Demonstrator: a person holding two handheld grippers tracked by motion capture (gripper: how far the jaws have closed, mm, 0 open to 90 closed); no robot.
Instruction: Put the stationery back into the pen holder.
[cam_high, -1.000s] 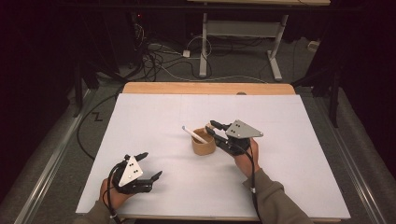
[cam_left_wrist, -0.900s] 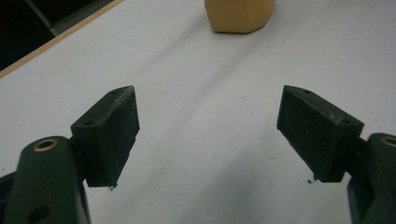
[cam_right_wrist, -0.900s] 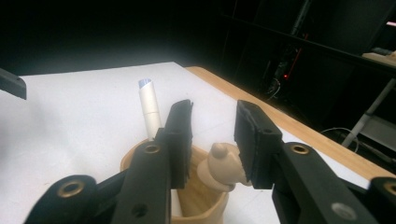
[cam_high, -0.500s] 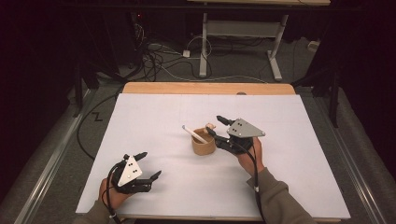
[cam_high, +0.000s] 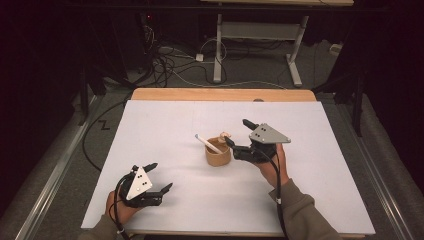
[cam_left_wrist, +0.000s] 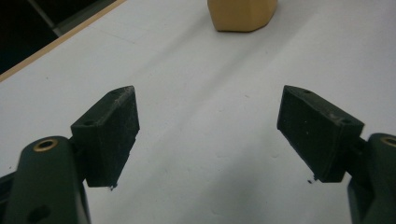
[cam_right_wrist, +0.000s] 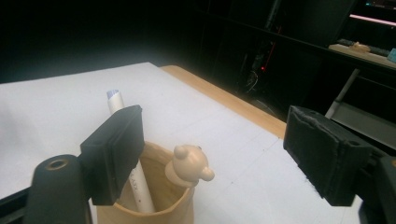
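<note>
A small tan wooden cup (cam_high: 218, 156) stands mid-table on the white sheet. A white pen (cam_high: 206, 142) leans in it, pointing up and left, and a little bear head (cam_high: 225, 135) sits on its rim. My right gripper (cam_high: 236, 131) hovers just right of the cup; its jaws have just been opening and now stand wide, touching nothing. Its own view looks down on the cup (cam_right_wrist: 159, 205), the pen (cam_right_wrist: 135, 179) and the bear head (cam_right_wrist: 189, 165) past the open right gripper (cam_right_wrist: 219, 149). My left gripper (cam_high: 162, 175) rests open near the front left, empty (cam_left_wrist: 208, 130), with the cup (cam_left_wrist: 242, 14) ahead.
The white sheet (cam_high: 310, 200) covers the table, with a strip of bare wood (cam_high: 220, 94) along the far edge. Beyond it lie floor cables (cam_high: 165, 60) and a desk's metal legs (cam_high: 218, 50). A metal rail (cam_high: 55, 175) runs along the left side.
The right gripper's jaws have spread from nearly closed to wide apart beside the cup, and that hand has drawn slightly to the right. The pen stays leaning in the cup. The left gripper has not moved.
</note>
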